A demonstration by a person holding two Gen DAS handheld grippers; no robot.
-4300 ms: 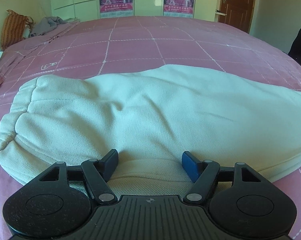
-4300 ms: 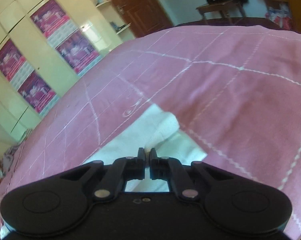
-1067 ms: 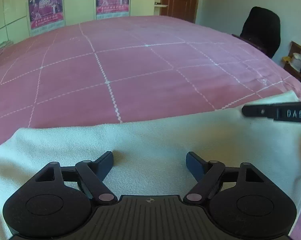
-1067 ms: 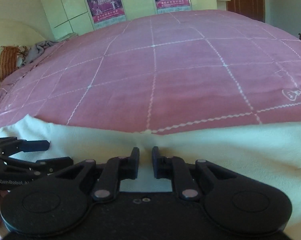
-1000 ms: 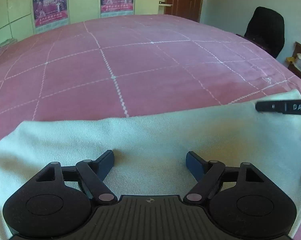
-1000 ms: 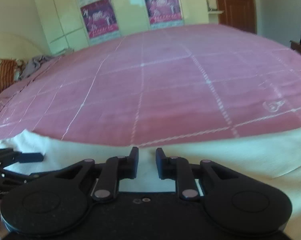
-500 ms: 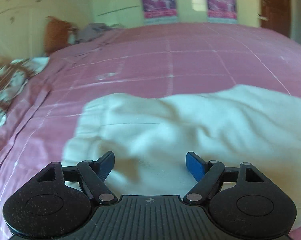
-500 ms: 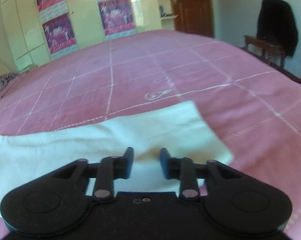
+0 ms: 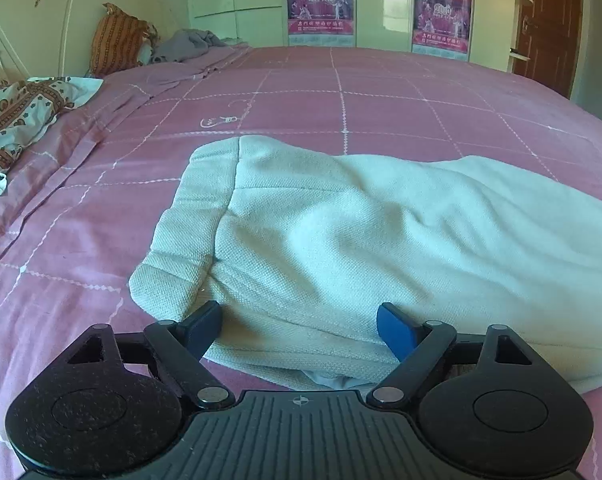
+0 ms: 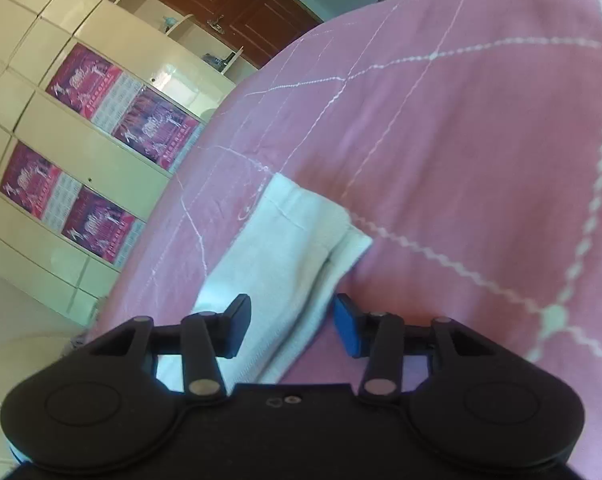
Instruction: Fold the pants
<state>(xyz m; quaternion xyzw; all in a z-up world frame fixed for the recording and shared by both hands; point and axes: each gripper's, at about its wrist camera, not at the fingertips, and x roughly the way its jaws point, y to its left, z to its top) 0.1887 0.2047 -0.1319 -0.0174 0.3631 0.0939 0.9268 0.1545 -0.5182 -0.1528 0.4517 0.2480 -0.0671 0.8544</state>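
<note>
Left wrist view: pants, soft, light knit on bed; take waistband; both hand-held grippers wide open, empty.

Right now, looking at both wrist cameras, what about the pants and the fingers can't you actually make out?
- Left wrist view: the pants run off the right edge, so the legs are cut off.
- Left wrist view: the near hem lies behind the left gripper body; contact with the open fingers is unclear.
- Right wrist view: the right gripper body hides the fabric's near part.
- Right wrist view: the cupboard posters are too blurred to read.
</note>
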